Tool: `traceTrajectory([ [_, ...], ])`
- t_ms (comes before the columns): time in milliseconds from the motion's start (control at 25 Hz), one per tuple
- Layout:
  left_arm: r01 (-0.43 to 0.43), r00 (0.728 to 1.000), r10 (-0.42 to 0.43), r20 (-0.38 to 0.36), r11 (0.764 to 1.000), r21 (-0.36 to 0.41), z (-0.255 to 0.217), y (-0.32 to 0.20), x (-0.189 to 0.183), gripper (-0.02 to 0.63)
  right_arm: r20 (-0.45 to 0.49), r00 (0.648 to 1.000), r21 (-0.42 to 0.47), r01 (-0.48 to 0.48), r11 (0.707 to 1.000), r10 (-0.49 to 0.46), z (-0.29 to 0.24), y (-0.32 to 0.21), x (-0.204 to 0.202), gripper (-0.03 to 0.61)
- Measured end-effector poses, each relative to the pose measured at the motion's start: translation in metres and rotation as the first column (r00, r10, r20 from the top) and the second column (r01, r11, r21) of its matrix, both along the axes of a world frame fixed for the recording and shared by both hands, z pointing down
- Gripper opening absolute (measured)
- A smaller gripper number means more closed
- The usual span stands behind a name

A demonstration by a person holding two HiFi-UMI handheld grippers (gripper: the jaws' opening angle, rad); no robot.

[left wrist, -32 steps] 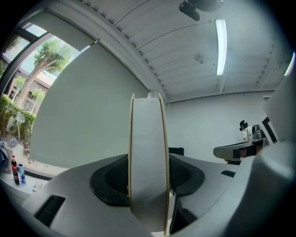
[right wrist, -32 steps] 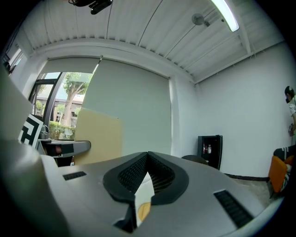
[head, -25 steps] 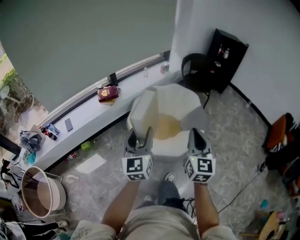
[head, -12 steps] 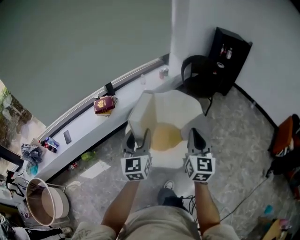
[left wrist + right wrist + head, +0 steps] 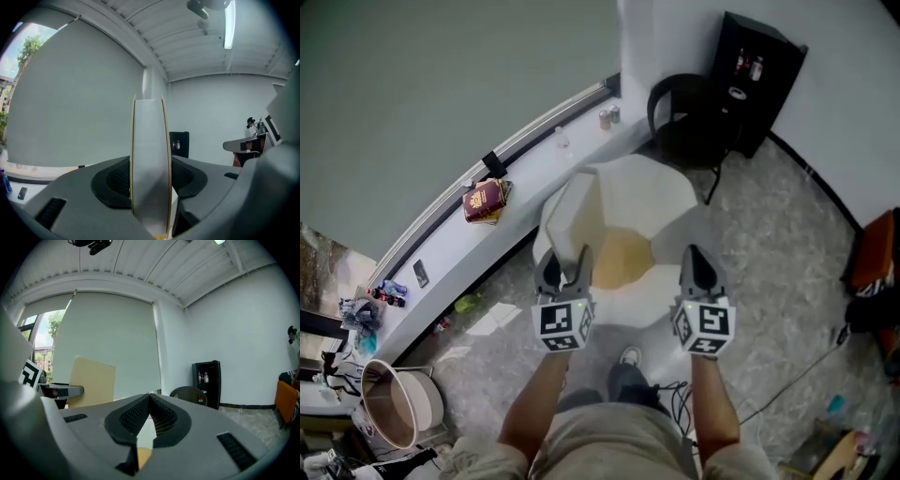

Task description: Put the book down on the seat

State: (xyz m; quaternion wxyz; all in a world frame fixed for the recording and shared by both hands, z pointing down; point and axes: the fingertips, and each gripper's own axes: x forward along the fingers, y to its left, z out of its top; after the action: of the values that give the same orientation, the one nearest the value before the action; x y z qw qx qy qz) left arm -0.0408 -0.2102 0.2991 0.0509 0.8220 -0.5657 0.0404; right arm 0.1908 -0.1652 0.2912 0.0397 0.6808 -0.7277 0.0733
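risk note: book held upright in front of the armchair, not yet on the seat

left hand-held gripper (image 5: 566,262) is clamped on the book (image 5: 150,159), pads on both covers, book standing on edge. right hand-held gripper (image 5: 697,261) is closed on nothing, so it steadies nothing. both hang just in front of the white armchair (image 5: 661,192), whose tan seat (image 5: 619,258) sits lower down between the arms. my worries: a single hold on a thick book may let it pivot or slip in the pads when tipped flat. let go on edge, it would likely topple, and with the front lip close it could slide to the floor. released too high, it may bounce off the cushion. a corner could also catch the near arm going in.
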Motion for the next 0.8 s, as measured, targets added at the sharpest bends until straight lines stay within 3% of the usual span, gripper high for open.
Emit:
traceTrajectory([
  [360, -0.007, 0.999, 0.011, 0.039, 0.994, -0.107, 0.057, -0.037, 0.029, 0.229, 0.024, 0.999, -0.1, 0.023, 0.995, -0.021, 0.055, -0.034, 0.018, 0.005],
  [800, -0.038, 0.997, 0.052, 0.056, 0.971, -0.235, 0.142, -0.085, 0.012, 0.229, -0.015, 1.0, -0.239, 0.007, 0.971, -0.01, 0.12, -0.065, -0.013, 0.005],
])
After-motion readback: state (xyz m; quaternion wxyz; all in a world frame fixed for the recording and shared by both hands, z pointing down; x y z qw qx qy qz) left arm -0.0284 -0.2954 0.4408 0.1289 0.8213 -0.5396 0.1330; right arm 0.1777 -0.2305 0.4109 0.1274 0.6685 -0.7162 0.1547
